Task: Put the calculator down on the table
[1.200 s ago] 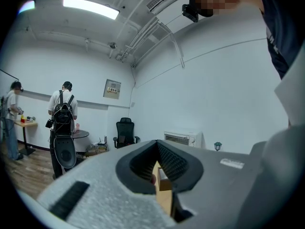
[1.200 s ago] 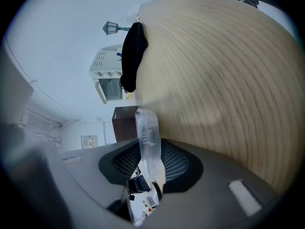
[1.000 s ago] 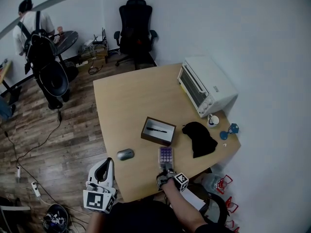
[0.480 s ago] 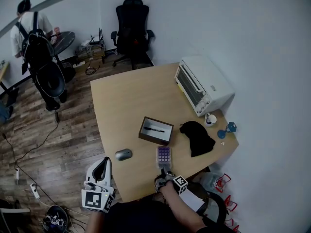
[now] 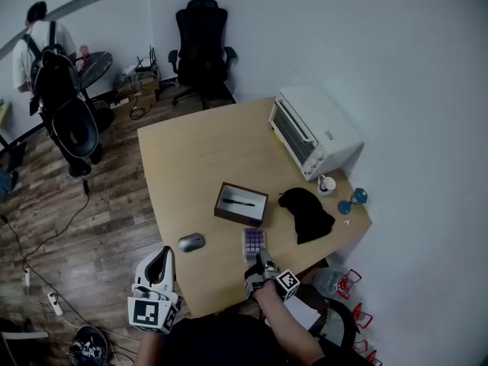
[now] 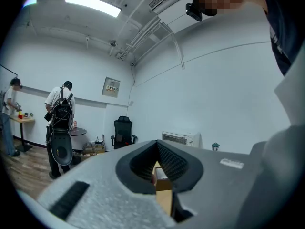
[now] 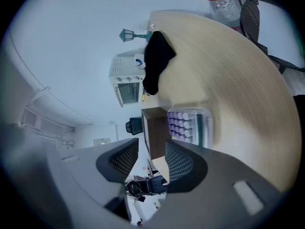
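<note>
We note white purple-keyed calculator (image 5: 254,242) flat on light wooden table (image 5: 198,158), long axis running away from right tongs (image 5: 263,261) just behind it; those tongs gape, empty. Left tongs (image 5: 168,254) closed, empty, farther off.

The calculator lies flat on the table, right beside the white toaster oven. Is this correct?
Not quite. The calculator lies flat on the table, but next to the brown box, well away from the toaster oven. The head view shows it.
</note>
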A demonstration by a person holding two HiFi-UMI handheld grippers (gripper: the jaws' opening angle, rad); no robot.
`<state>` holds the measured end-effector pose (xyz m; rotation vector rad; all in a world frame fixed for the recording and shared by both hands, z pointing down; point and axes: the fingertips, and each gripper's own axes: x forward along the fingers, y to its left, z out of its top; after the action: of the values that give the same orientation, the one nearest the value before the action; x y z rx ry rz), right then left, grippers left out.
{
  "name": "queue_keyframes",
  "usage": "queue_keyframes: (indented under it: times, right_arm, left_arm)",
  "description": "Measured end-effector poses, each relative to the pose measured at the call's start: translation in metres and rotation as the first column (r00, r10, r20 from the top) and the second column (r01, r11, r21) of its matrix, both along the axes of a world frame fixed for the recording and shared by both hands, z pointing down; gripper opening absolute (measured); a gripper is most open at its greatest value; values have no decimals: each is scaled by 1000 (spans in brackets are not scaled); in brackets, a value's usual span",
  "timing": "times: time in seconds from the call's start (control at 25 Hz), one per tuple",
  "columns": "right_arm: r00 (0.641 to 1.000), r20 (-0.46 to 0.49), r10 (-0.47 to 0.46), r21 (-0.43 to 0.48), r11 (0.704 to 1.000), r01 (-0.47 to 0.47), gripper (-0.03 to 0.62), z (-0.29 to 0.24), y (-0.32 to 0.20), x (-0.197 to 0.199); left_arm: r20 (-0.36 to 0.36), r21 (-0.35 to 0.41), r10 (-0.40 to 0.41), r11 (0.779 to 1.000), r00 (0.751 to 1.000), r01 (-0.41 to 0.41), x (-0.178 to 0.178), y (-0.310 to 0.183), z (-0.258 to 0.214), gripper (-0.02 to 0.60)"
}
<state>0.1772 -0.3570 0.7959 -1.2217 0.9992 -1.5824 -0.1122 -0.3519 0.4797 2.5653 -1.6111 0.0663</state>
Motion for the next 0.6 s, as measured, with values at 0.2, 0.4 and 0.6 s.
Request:
queue_keyframes:
  times: [0.2, 0.4, 0.6]
  right_arm:
    - [999, -30, 16, 154, 988, -11, 189, -57, -23, 6]
    - [999, -46, 15, 230, 973, -4, 189, -84, -23, 7]
    - [985, -173, -5, 279, 959, 54, 193, -117, -23, 6]
  left_arm:
    - [20, -4, 16, 1000, 1000, -16, 7, 1, 3, -2]
    - [26, -13, 17, 1000, 1000, -17, 9, 5, 5, -2]
    - [20, -17, 0, 1000, 1000, 1, 7, 2, 7, -2]
